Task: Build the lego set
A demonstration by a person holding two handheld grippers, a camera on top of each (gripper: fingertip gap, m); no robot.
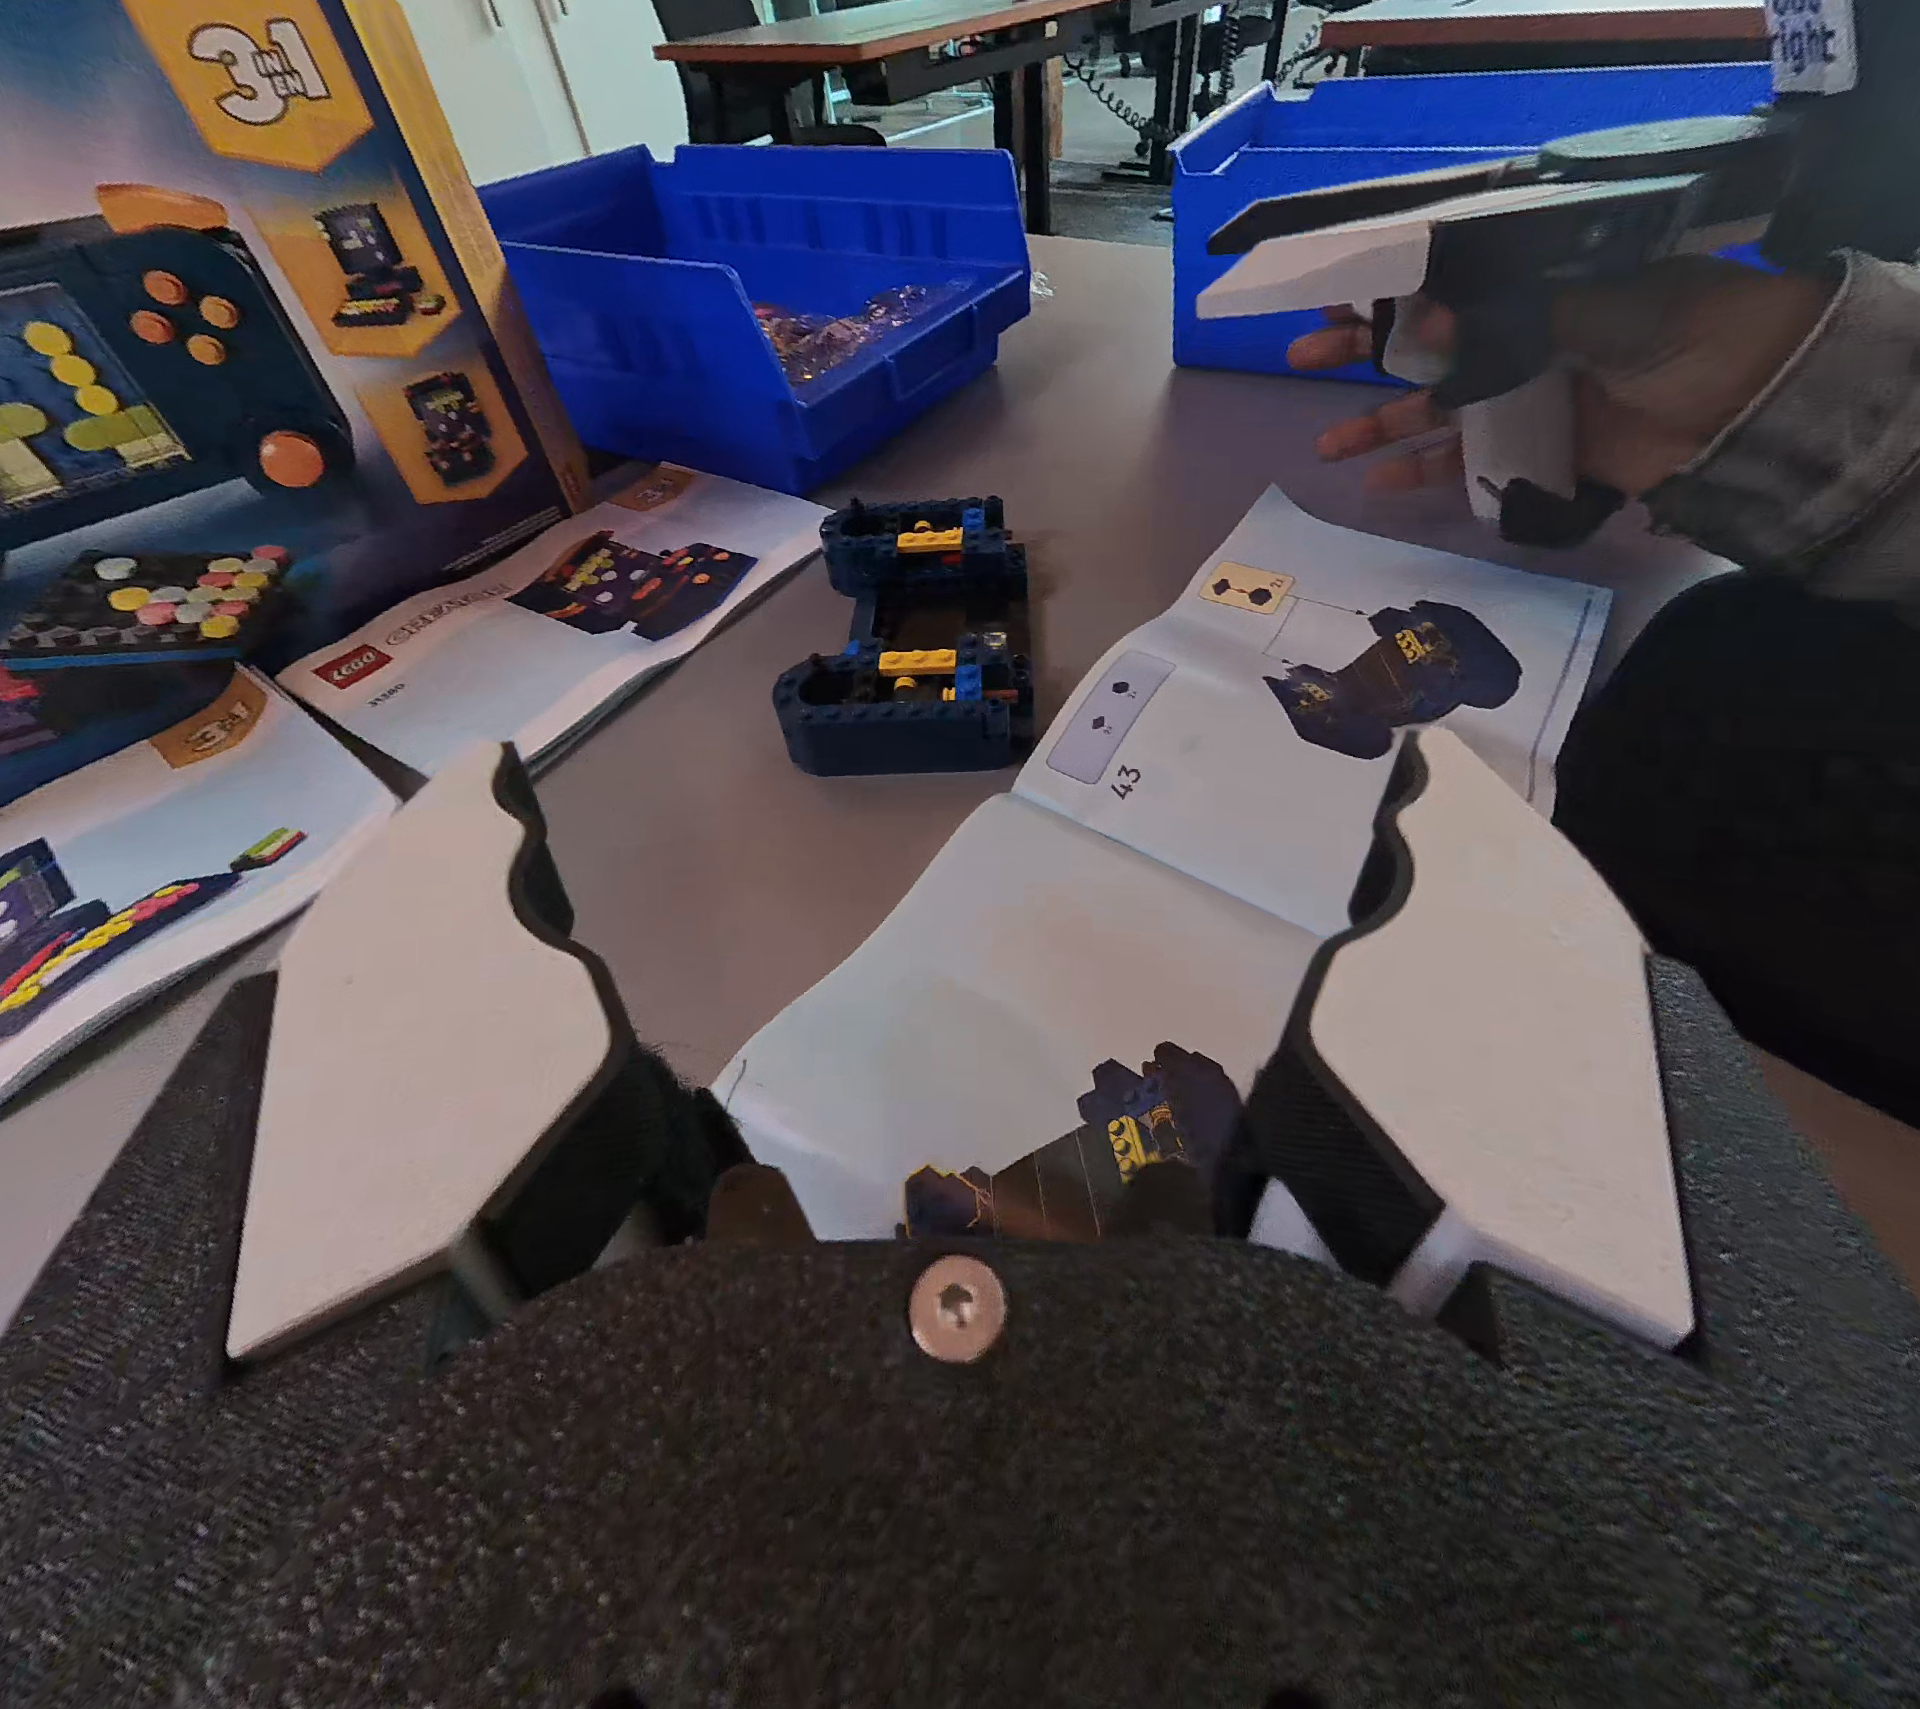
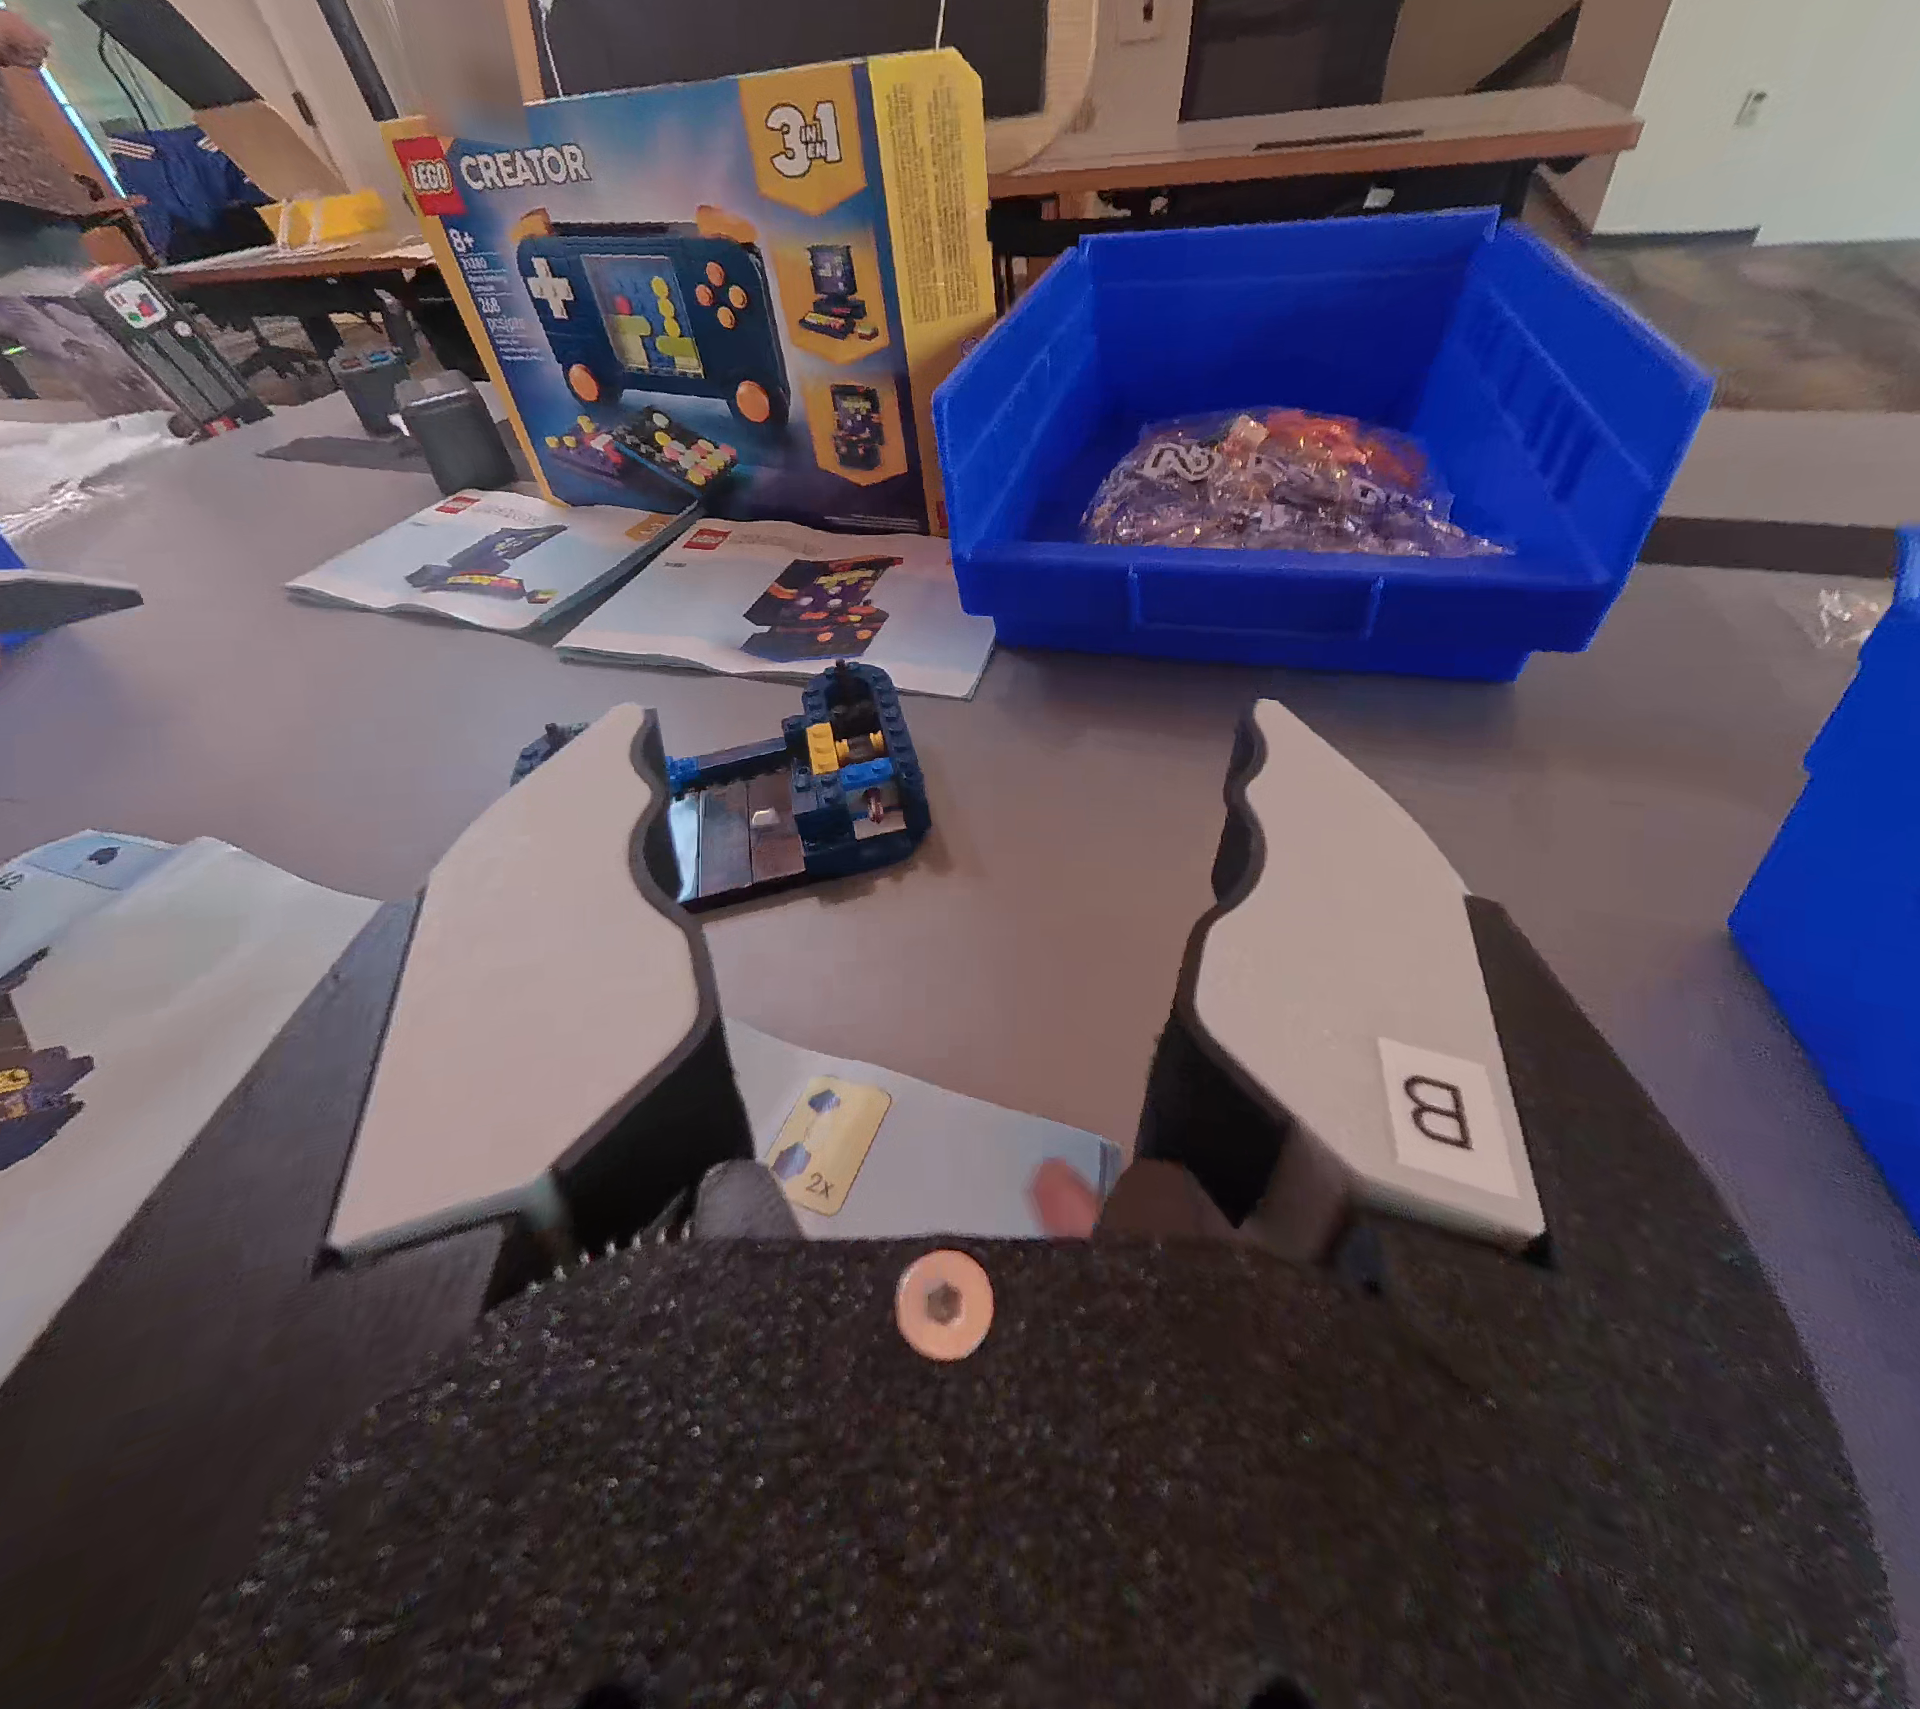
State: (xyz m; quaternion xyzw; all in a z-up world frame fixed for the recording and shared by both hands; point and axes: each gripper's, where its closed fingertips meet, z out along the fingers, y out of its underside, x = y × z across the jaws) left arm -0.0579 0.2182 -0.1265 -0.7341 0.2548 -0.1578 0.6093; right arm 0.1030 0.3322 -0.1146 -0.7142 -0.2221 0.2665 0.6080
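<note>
A dark blue brick model (image 1: 914, 636) with yellow and blue parts lies on the grey table (image 1: 727, 880). My left gripper (image 1: 961, 745) is wide open and empty, just short of the model and above an open instruction booklet (image 1: 1195, 828). My right gripper (image 2: 948, 712) is open and empty. The model (image 2: 810, 802) sits just ahead of it, beside its left fingertip (image 2: 623, 755), with no pad touching it. In the left wrist view the right gripper (image 1: 1205, 272) hovers at the far right, held by a person's hand (image 1: 1403, 433).
A blue bin (image 2: 1247, 610) holds a clear bag of bricks (image 2: 1278, 485). A second blue bin (image 2: 1829, 880) stands at the right edge. A toy box (image 2: 707, 288) stands upright behind two closed booklets (image 2: 779, 610). The open booklet (image 2: 156, 953) lies at left.
</note>
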